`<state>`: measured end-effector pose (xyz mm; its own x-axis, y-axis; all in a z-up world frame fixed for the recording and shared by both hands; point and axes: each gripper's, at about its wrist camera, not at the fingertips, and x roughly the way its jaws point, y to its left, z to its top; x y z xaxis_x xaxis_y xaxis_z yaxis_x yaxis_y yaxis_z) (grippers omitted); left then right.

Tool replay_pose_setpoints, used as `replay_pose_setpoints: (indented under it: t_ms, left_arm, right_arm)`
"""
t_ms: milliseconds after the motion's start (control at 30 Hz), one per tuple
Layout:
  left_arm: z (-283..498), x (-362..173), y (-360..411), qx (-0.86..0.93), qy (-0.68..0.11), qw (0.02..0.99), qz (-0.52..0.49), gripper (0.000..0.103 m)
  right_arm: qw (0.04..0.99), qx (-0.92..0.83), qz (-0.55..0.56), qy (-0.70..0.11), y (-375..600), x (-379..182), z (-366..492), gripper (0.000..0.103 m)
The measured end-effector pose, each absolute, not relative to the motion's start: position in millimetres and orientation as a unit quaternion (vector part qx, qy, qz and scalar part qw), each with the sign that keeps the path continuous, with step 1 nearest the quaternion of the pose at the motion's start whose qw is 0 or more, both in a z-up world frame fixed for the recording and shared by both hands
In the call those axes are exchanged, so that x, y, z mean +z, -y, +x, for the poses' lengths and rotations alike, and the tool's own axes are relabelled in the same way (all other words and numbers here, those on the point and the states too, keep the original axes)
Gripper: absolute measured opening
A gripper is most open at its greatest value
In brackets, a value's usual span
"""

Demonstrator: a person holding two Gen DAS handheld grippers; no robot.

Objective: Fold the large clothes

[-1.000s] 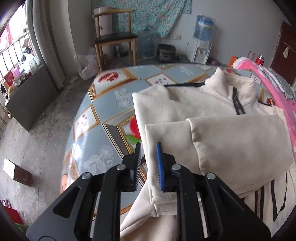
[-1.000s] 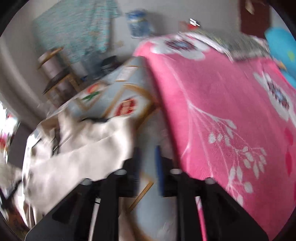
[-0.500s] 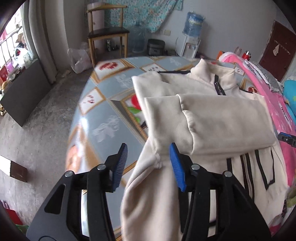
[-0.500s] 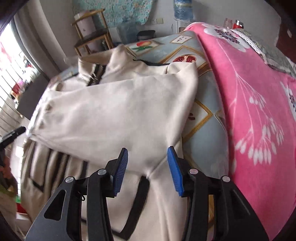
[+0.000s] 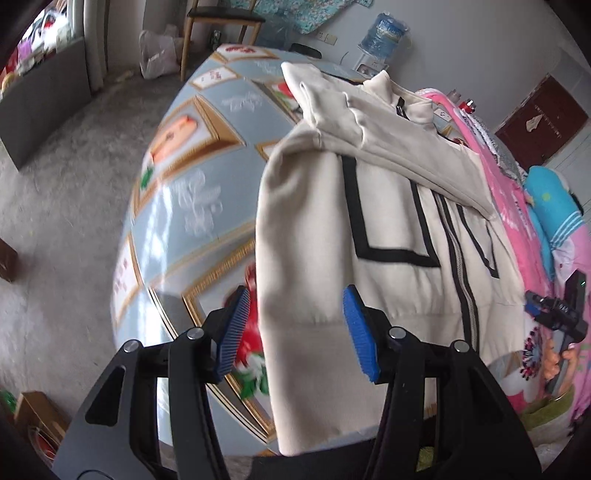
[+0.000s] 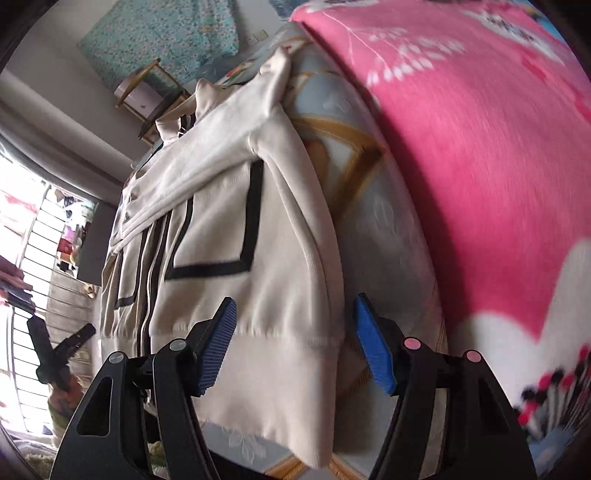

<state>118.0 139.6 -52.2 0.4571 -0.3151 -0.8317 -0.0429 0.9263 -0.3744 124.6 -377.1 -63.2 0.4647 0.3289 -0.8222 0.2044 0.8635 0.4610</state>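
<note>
A cream zip-up jacket [image 5: 391, 206] with black trim lies on the patterned table [image 5: 184, 199], both sleeves folded across its chest. It also shows in the right wrist view [image 6: 229, 221]. My left gripper [image 5: 295, 328] is open, its jaws astride the jacket's bottom left hem corner, which hangs over the near table edge. My right gripper [image 6: 295, 343] is open, its jaws astride the bottom right hem corner. Neither grips cloth. The right gripper also shows in the left wrist view [image 5: 554, 306], and the left one in the right wrist view [image 6: 55, 350].
A pink floral blanket [image 6: 480, 129] lies along the jacket's right side, with a blue cushion [image 5: 554, 206] on it. A wooden chair [image 5: 221, 22] and a water dispenser [image 5: 384, 37] stand beyond the table. A grey cabinet [image 5: 40, 99] is at far left.
Both grippers opened wider and moved down from the folded sleeves to the jacket's bottom hem corners. The sleeves stay folded across the chest.
</note>
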Motion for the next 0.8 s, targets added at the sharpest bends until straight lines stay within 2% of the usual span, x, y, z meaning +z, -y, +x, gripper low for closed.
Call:
replay_pose_setpoints:
  t_ms: [267,400,467,500,533,633,667,800]
  left_arm:
    - [86.3,-67.5,-141.3,-0.096,-0.516,0.821,-0.227,0.05]
    - [79.1,-69.3,-139.8,-0.1,-0.507,0.822,-0.239,0.048]
    - [78.2,-70.0,-138.7,-0.097,-0.5,0.826,-0.243,0.047]
    - [79.2,-70.1,-138.4,-0.093,-0.498,0.827,-0.243,0.042]
    - [80.1,-70.7,-137.8,-0.087,-0.496,0.829,-0.242,0.031]
    - [83.3,-69.1,-131.5,-0.066,-0.497,0.839,-0.21,0.012]
    - [83.4,-66.4,-127.6,-0.066,-0.497,0.844,-0.192,0.009]
    - [73.0,-20.6,-116.3,-0.069,-0.457,0.878,-0.126,0.004]
  right_arm:
    - [0.798,0.061,0.311,-0.513,373.3,-76.3,80.9,0.062]
    - [0.794,0.061,0.327,-0.509,371.8,-82.4,72.8,0.053]
    - [0.792,0.062,0.335,-0.507,371.2,-86.1,74.3,0.043]
    - [0.791,0.063,0.338,-0.506,370.2,-88.6,74.8,0.041]
    - [0.793,0.059,0.335,-0.506,368.7,-89.6,75.5,0.037]
    - [0.803,0.037,0.298,-0.514,360.3,-87.9,78.2,0.014]
    - [0.807,0.034,0.29,-0.514,356.5,-85.3,78.3,0.009]
    - [0.835,0.024,0.262,-0.483,353.9,-45.6,70.2,0.005]
